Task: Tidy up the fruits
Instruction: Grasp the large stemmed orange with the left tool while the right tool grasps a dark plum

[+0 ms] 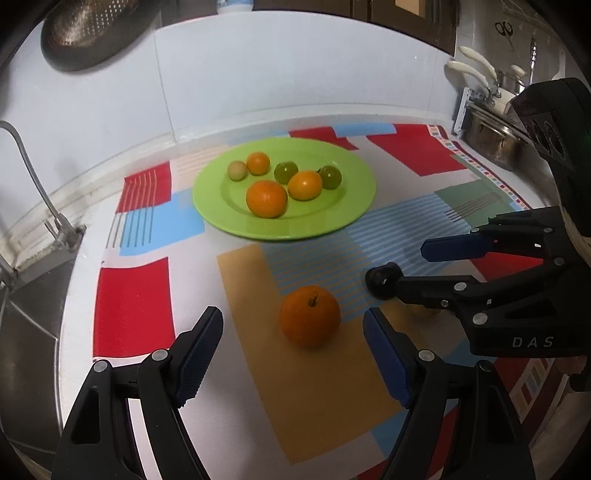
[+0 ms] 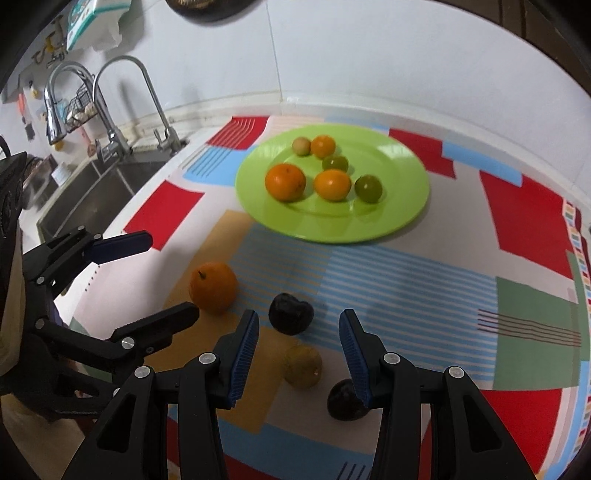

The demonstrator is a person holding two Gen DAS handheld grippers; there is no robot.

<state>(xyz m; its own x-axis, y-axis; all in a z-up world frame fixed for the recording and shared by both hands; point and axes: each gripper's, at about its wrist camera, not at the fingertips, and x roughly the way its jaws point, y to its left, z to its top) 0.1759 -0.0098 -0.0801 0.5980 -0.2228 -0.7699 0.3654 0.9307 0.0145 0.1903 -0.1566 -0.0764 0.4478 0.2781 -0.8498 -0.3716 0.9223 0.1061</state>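
Observation:
A loose orange (image 1: 309, 315) lies on the patterned mat just ahead of my left gripper (image 1: 293, 326), whose jaws stand open on either side of it without touching. From the right wrist view, that orange (image 2: 213, 287) sits at the tips of the left gripper (image 2: 173, 273). My right gripper (image 2: 298, 318) is open over a dark plum (image 2: 290, 313), with gaps on both sides. Under it lie a yellow-green fruit (image 2: 303, 365) and a second dark plum (image 2: 343, 400), partly hidden by the right finger. The green plate (image 1: 284, 230) holds several oranges and green fruits.
A steel sink (image 2: 92, 192) with two faucets lies to the left of the mat. Steel pots (image 1: 495, 140) stand at the far right by the wall. A colander (image 1: 92, 33) hangs on the white wall. The colourful mat (image 2: 424, 288) covers the counter.

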